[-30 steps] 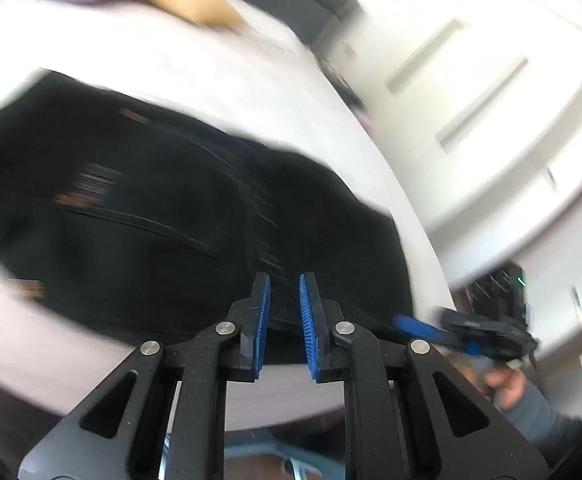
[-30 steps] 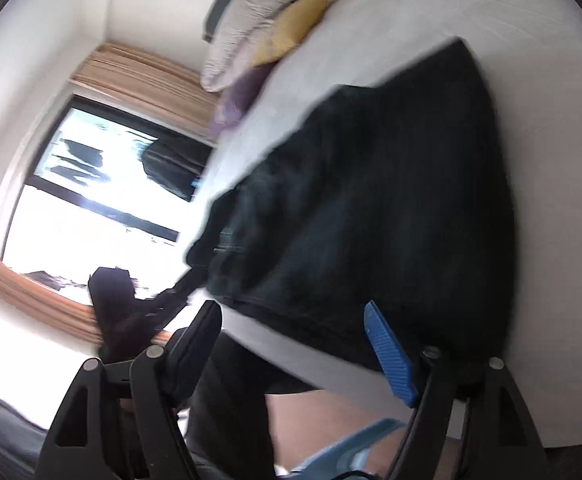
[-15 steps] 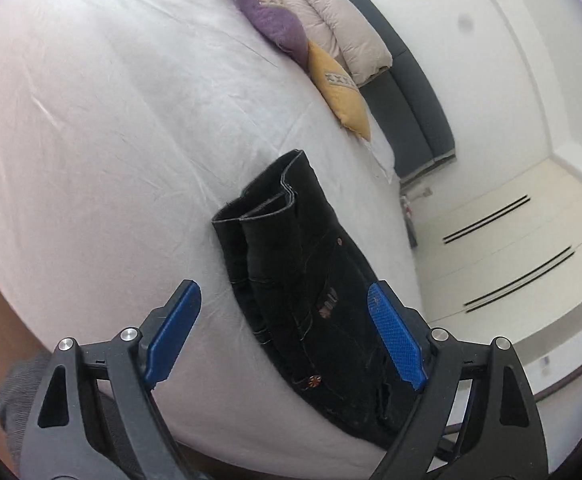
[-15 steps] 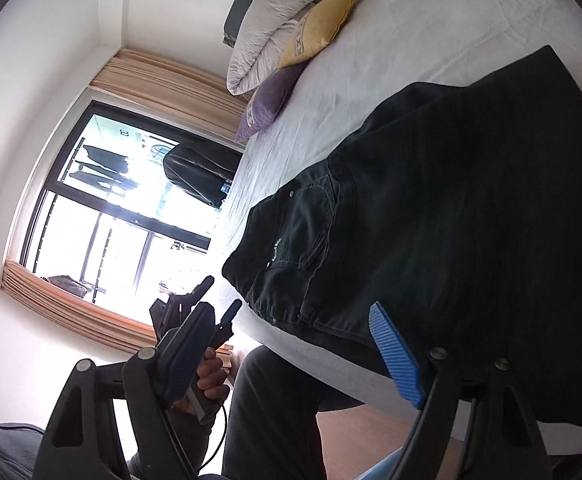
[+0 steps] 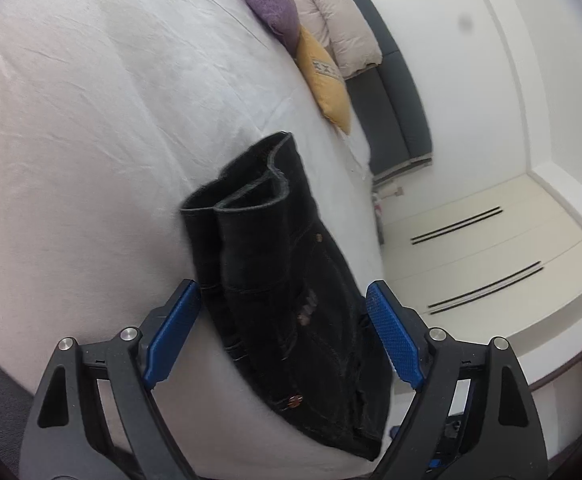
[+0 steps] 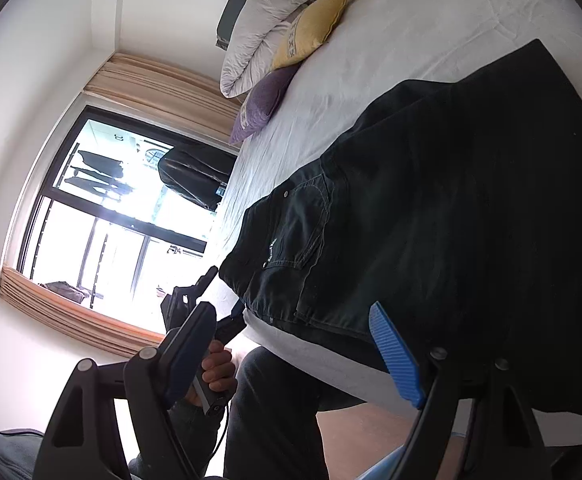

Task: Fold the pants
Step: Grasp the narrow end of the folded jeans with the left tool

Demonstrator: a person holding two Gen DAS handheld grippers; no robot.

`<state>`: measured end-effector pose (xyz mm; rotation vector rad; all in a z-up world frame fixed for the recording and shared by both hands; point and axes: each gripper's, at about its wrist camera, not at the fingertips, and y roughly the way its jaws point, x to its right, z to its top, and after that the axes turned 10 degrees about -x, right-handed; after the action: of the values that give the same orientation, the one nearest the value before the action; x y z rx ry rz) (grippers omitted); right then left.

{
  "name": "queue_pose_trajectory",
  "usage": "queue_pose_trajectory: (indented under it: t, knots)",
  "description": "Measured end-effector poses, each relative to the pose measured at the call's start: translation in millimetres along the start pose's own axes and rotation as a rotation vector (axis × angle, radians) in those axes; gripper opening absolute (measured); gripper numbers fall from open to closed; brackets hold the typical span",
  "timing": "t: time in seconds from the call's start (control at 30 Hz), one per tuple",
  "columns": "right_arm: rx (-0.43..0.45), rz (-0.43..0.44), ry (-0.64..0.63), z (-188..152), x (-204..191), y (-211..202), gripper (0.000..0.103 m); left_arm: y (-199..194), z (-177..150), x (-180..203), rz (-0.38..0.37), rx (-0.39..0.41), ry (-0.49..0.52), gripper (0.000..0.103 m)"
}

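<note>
The black pants lie folded on the white bed, near its edge, leg hems toward the pillows, a back pocket and rivets showing on top. My left gripper is open and empty, hovering just short of the pants. In the right wrist view the same pants spread across the bed, one part hanging over the edge. My right gripper is open and empty, off the bed's edge. The left gripper shows there, held in a hand.
A purple pillow, a yellow pillow and a beige duvet lie at the head of the bed. A white wardrobe stands beside it. A window with curtains is opposite. The person's leg stands by the bed.
My left gripper opened, pulled back from the pants and swung to look along the bed. The right gripper stayed open and drifted slightly closer to the pants.
</note>
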<state>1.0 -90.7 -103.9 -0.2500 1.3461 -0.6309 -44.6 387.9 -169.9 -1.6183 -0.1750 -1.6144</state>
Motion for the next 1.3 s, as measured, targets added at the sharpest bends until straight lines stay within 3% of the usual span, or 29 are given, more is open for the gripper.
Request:
queue_pose_trajectory:
  t: [0.2, 0.3, 0.33, 0.37, 0.6, 0.83, 0.9, 0.97, 1.03, 1.17, 1.23, 1.3]
  knots:
    - [0.013, 0.004, -0.011, -0.8, -4.1, -6.4, 0.082, 11.2, 7.5, -9.5, -0.031, 0.004, -0.037, 0.077]
    - [0.017, 0.004, 0.005, -1.1, -1.0, -7.5, 0.082, 12.3, 7.1, -14.9, -0.002, 0.004, -0.053, 0.046]
    - [0.017, 0.004, 0.006, -0.2, -1.0, -6.2, 0.082, 13.7, 7.4, -18.5, 0.009, 0.004, -0.069, 0.027]
    - [0.015, 0.000, 0.003, 1.7, -1.3, -3.7, 0.082, 15.2, 7.2, -24.2, 0.010, 0.000, -0.094, 0.024]
    - [0.007, -0.018, -0.013, 33.3, -6.3, 23.3, 0.082, 17.6, 6.9, -20.0, 0.013, 0.002, -0.098, 0.015]
    - [-0.084, 0.022, 0.030, 57.1, 8.9, 85.3, 0.081, 21.4, 8.2, -17.9, 0.015, 0.015, -0.098, 0.011]
    - [-0.102, -0.035, 0.037, 56.9, 22.5, 99.0, 0.067, 21.3, 7.7, -16.9, 0.018, 0.014, -0.098, 0.011]
    - [-0.105, -0.063, 0.021, 56.7, 23.0, 100.5, 0.064, 18.5, 5.2, -13.9, 0.023, 0.016, -0.093, 0.011]
    - [-0.123, -0.047, 0.039, 58.9, 14.6, 95.1, 0.067, 17.9, 4.7, -9.4, 0.029, 0.023, -0.083, 0.010]
    - [-0.104, 0.002, -0.002, 56.2, 0.8, 86.7, 0.084, 16.9, 3.0, -1.7, 0.025, 0.034, -0.074, 0.010]
    - [-0.142, -0.020, -0.005, 47.6, 12.9, 95.0, 0.080, 16.9, 2.7, 1.4, 0.026, 0.036, -0.069, 0.010]
    - [-0.137, -0.080, -0.088, 38.4, 12.3, 97.0, 0.068, 17.5, 2.4, 5.8, 0.036, 0.037, -0.059, 0.010]
